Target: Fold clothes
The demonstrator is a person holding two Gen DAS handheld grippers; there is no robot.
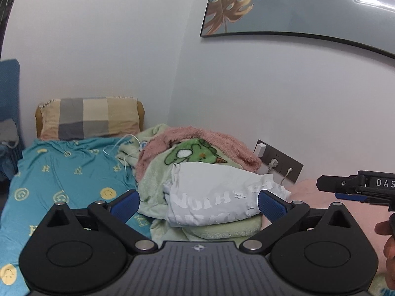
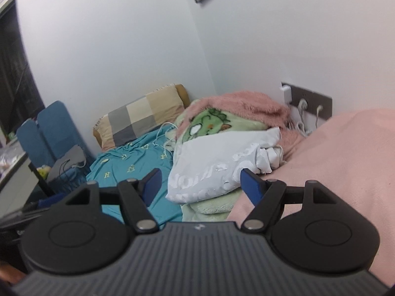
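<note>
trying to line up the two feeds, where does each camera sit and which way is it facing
Left wrist: sits on the left gripper, looking along its open fingers at the folded white shirt on the bed; the right gripper and part of a hand show at the right edge.
Right wrist: sits on the right gripper, fingers open, facing the same shirt from further right, over the pink blanket.
Shared: shirt, checked pillow, teal sheet, wall sockets.
</note>
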